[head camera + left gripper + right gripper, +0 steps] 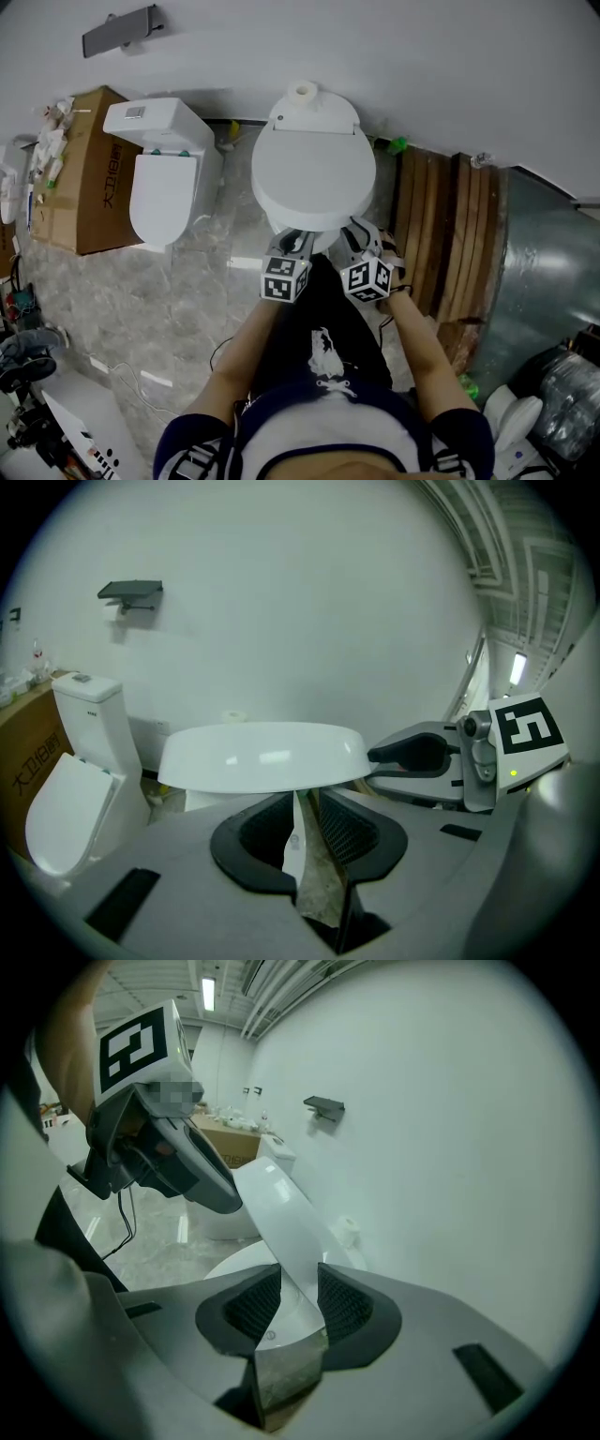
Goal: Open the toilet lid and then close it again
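Observation:
The white toilet lid (314, 173) lies low over its bowl, with the front rim a little raised in the left gripper view (262, 757). Both grippers meet at that front rim. My right gripper (356, 232) has the rim (281, 1213) running between its jaws (300, 1288), and the ribbed pads lie against both faces of it. My left gripper (292, 239) sits just under the rim (307, 803). Its jaws stand a narrow gap apart, floor shows through the gap, and nothing is clamped. The right gripper's jaw (422, 752) shows beside the lid.
A second white toilet (164, 187) stands to the left beside a cardboard box (80, 178). Wooden planks (441, 225) and a metal duct (544, 272) lie to the right. A paper roll (303, 91) sits on the tank. A shelf (117, 31) hangs on the wall.

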A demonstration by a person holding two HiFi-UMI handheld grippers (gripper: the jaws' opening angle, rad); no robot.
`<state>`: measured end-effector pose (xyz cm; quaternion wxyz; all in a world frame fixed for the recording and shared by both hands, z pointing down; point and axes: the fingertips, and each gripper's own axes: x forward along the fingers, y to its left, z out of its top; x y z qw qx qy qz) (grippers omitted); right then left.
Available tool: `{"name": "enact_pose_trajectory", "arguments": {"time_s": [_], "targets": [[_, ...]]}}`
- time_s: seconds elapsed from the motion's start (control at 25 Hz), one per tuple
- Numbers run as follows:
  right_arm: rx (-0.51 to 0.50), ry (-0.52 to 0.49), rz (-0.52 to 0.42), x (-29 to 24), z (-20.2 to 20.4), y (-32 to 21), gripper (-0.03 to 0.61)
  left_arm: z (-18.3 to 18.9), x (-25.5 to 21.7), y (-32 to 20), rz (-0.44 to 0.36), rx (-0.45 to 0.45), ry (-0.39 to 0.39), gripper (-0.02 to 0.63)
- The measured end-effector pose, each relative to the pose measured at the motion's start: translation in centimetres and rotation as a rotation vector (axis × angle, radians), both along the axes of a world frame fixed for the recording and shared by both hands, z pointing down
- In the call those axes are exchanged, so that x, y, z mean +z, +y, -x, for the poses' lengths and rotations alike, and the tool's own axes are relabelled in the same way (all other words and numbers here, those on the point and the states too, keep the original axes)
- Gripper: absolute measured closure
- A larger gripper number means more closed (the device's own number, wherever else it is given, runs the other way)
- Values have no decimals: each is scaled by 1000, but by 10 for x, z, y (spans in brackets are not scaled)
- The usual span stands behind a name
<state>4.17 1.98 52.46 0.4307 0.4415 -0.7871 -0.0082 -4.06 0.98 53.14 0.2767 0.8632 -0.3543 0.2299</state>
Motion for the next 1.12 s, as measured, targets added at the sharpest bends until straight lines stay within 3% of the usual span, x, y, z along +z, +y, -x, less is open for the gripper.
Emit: {"name": "enact_pose_trajectory", "arguments": {"time_s": [0.28,0.6,0.92,1.12], "targets": [[-33,41,68,31,7,28,476,1,29,35,52,55,-42,525],[-7,16,149,60,17,53,471,13,63,58,83,40,-60,532],[-51,-1,-29,18,46,50,476,21,71,63,52,46,-51,532],[-47,-54,11,19,63,43,486,29,74,71,34,49,-45,538]]}}
